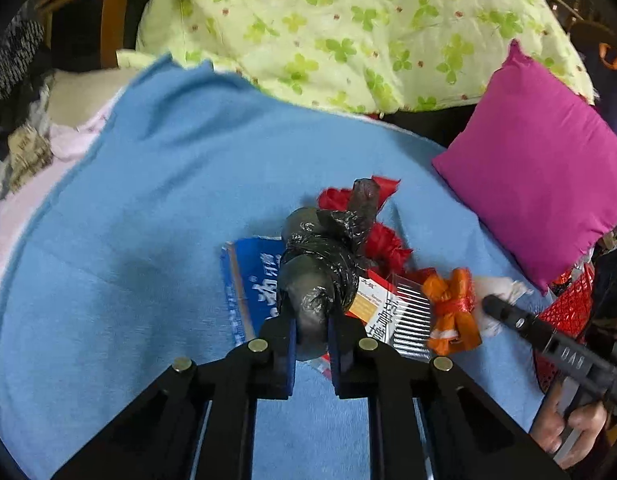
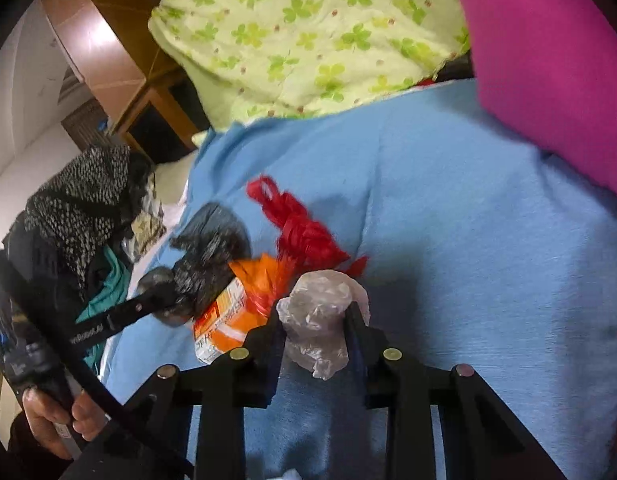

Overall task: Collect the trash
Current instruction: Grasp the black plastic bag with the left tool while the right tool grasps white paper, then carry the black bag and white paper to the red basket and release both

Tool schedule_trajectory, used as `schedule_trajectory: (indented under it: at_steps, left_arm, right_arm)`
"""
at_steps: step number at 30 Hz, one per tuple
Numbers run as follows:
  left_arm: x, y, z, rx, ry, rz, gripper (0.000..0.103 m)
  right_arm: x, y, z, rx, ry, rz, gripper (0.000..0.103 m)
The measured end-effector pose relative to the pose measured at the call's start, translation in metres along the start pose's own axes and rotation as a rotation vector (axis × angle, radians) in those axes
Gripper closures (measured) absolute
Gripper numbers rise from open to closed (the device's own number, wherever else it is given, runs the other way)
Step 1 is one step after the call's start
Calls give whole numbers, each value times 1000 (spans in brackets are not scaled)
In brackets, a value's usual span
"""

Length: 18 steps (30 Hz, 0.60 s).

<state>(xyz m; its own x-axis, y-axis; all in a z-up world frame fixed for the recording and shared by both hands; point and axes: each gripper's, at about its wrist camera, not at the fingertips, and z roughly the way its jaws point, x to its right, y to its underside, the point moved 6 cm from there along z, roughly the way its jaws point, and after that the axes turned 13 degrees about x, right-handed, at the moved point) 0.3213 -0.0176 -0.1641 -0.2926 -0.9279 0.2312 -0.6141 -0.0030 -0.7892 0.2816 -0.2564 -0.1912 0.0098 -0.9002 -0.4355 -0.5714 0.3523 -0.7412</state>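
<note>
A knotted black plastic bag [image 1: 324, 264] lies on the blue blanket [image 1: 156, 208], and my left gripper [image 1: 311, 332] is shut on its near end. The same black bag [image 2: 212, 256] shows blurred in the right wrist view. My right gripper [image 2: 314, 320] is shut on a crumpled whitish plastic bag [image 2: 320, 320]. Around these lie a red plastic bag [image 1: 384, 240], an orange knotted bag [image 1: 452, 312], a blue packet [image 1: 252, 280] and a clear comb package [image 1: 396, 312]. The red bag [image 2: 304, 232] and orange bag [image 2: 256, 284] also appear in the right wrist view.
A magenta pillow [image 1: 548, 168] rests at the right on the blanket. A green clover-print quilt [image 1: 348, 28] is piled behind. Dark clothes [image 2: 76, 208] and wooden furniture [image 2: 108, 52] stand to the left. A person's hand [image 1: 568, 424] grips the other tool's handle.
</note>
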Motion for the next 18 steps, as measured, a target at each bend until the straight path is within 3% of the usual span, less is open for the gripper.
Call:
schedule_trajectory:
  at_steps: [11,15,18]
  left_arm:
    - [32,-6,-108,191,-7,25,89]
    - [50,-3,-123,211,23,17,89]
    - [61,2,-128,210,33,29,89]
  right_arm:
    - [7,-16,-78,155,-12,-3,72]
    - [8,-14,-94,169,-30,17,72]
    - [14,-9,-94,133,-29,60,70]
